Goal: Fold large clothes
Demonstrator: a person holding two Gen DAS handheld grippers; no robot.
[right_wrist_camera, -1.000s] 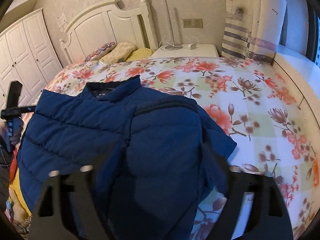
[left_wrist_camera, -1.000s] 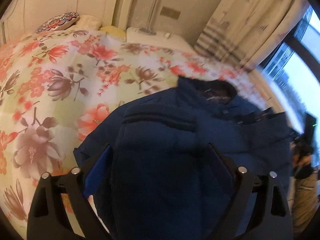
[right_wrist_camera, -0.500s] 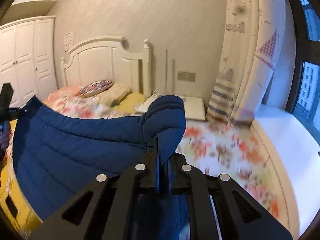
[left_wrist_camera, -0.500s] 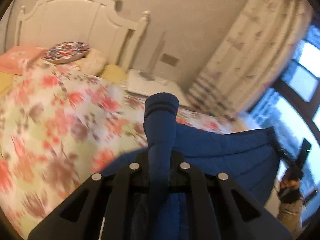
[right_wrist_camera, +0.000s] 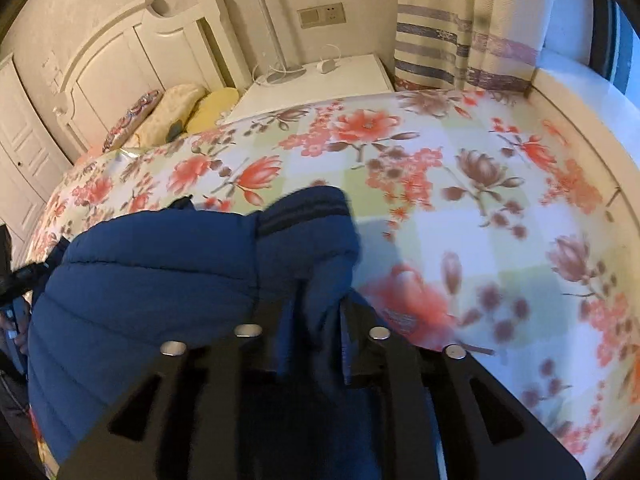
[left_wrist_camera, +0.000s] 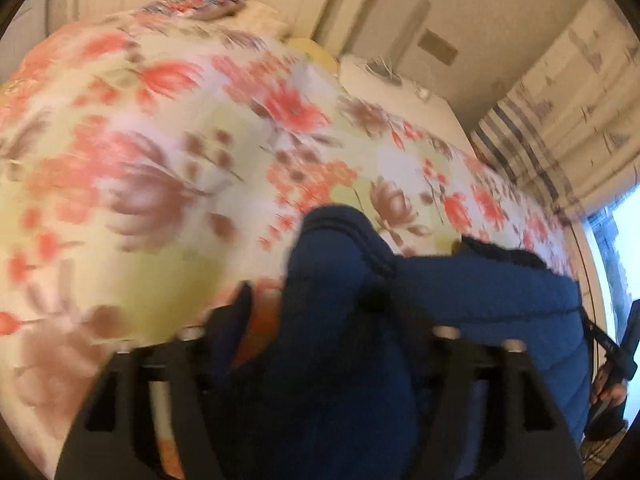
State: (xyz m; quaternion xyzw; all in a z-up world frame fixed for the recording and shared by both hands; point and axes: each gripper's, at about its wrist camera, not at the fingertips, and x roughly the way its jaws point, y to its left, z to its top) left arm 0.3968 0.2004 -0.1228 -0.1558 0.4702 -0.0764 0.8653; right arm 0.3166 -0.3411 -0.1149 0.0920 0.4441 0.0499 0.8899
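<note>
- Blue is the left sleeve (left_wrist_camera: 336, 248) of the jacket (left_wrist_camera: 480, 292). It lies between the fingers of the left gripper (left_wrist_camera: 320, 300), whose jaws have just been opening and now stand wide. A strip of the floral bedspread (left_wrist_camera: 160, 160) shows beside one finger, so the sleeve seems released.
- The jacket body is spread on the bedspread between the two grippers, collar toward the headboard.
- The right gripper (right_wrist_camera: 322, 304) is closed tight and pinches the right sleeve (right_wrist_camera: 308, 232) – its striped cuff bends over toward the body.
- Progress, as a judgement: the work is in the early part. The sleeves are being turned in; the right one is not yet laid down, and the body must still be folded.
- Writing: no brand or label can be read on the jacket, the curtain (right_wrist_camera: 460, 32) or the wall plate (right_wrist_camera: 322, 16).
</note>
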